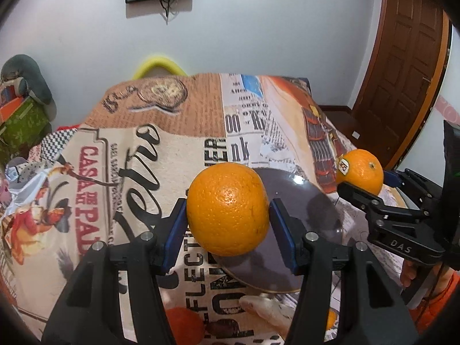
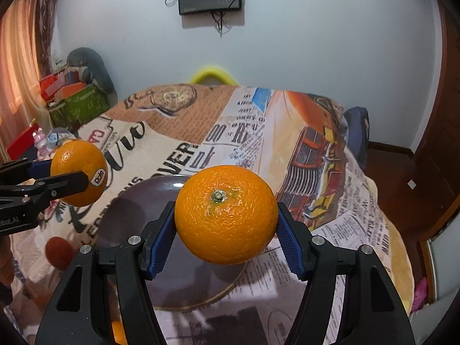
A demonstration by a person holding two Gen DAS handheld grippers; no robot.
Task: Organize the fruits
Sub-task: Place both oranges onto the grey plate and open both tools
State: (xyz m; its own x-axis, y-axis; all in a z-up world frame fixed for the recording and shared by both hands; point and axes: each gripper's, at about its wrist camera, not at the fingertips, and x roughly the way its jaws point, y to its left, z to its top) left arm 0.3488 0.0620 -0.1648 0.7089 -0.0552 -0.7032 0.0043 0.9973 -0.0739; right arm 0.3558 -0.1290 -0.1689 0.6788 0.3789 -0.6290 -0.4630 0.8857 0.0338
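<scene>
- Your room light is even and moderately bright; the white wall (image 1: 258, 43) reads bluish-grey in both views.
- Warm glow comes through the curtain (image 2: 17, 66) at the left of your right-wrist view.
- The dark plate (image 1: 299, 201) carries a small glare spot near its far rim, plus soft shadows of your grippers and fruit.
- The oranges (image 2: 225, 214) in your jaws are sharp; peel texture resolves, with mild specular sheen.
- The yellow ring (image 1: 158, 67) past the table's far edge is soft and smeared.
- Fisheye bends the door (image 1: 402, 72); black vignette fills every corner.
- Tablecloth (image 2: 178, 155) print blurs toward the near edge.
</scene>
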